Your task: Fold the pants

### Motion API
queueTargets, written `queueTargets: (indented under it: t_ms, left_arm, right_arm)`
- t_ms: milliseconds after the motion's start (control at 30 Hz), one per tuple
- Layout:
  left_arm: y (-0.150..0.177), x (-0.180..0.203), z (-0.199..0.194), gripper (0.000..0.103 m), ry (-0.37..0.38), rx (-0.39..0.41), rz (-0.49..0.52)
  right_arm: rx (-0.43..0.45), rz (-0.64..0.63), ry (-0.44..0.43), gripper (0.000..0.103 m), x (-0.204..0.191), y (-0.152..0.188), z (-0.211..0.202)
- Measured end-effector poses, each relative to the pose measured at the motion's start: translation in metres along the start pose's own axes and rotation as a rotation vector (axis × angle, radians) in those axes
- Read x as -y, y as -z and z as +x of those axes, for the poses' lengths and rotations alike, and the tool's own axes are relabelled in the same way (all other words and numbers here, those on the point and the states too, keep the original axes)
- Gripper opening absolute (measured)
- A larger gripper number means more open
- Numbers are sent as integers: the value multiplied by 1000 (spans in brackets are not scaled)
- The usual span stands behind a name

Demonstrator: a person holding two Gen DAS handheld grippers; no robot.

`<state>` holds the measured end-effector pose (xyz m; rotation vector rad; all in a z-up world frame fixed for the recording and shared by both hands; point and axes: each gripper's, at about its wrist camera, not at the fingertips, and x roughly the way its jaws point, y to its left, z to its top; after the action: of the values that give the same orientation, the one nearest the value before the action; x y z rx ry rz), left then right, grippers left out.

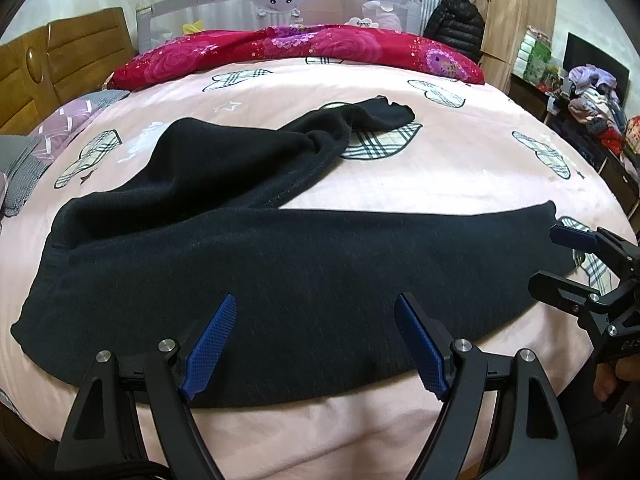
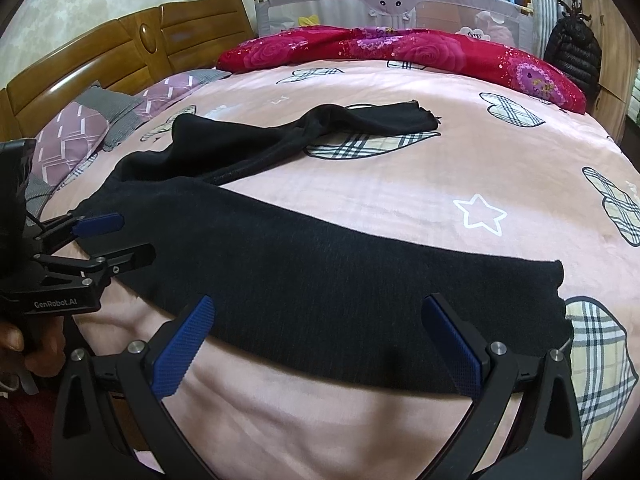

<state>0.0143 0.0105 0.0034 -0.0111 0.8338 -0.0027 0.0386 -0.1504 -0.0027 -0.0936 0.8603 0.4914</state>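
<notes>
Black pants (image 1: pixel 288 280) lie spread on a pink bed sheet (image 1: pixel 460 168). One leg runs flat along the near edge, the other bends away toward the far side (image 2: pixel 360 118). My left gripper (image 1: pixel 316 340) is open, hovering over the near leg close to the waist end, nothing between its blue pads. My right gripper (image 2: pixel 320 340) is open too, above the near leg by its cuff (image 2: pixel 556 280). Each gripper shows in the other's view, the right one (image 1: pixel 560 260) at the cuff end and the left one (image 2: pixel 116 240) over the waist end.
A red floral quilt (image 1: pixel 304 46) lies along the far side of the bed, before a grey bed rail (image 1: pixel 260 4). Pillows (image 2: pixel 80 132) and a wooden headboard (image 2: pixel 120 52) are on the left. A black jacket (image 1: pixel 456 24), wardrobe and cluttered shelf (image 1: pixel 592 96) stand right.
</notes>
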Motion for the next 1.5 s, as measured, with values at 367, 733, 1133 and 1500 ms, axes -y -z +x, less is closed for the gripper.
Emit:
queueTargets:
  t_ms: [367, 733, 1133, 1500]
  left_arm:
    - [-46, -18, 12, 82, -16, 18, 8]
    - [-114, -56, 46, 82, 11, 20, -33]
    - [-176, -91, 120, 83, 76, -105, -32]
    - [-209, -86, 212, 83, 195, -280, 14]
  right_arm:
    - [1, 28, -51, 103, 19, -44, 13]
    - [-5, 109, -135, 103, 53, -118, 52]
    - [-86, 181, -141, 103, 103, -207, 131]
    - [-199, 193, -83, 103, 151, -268, 224]
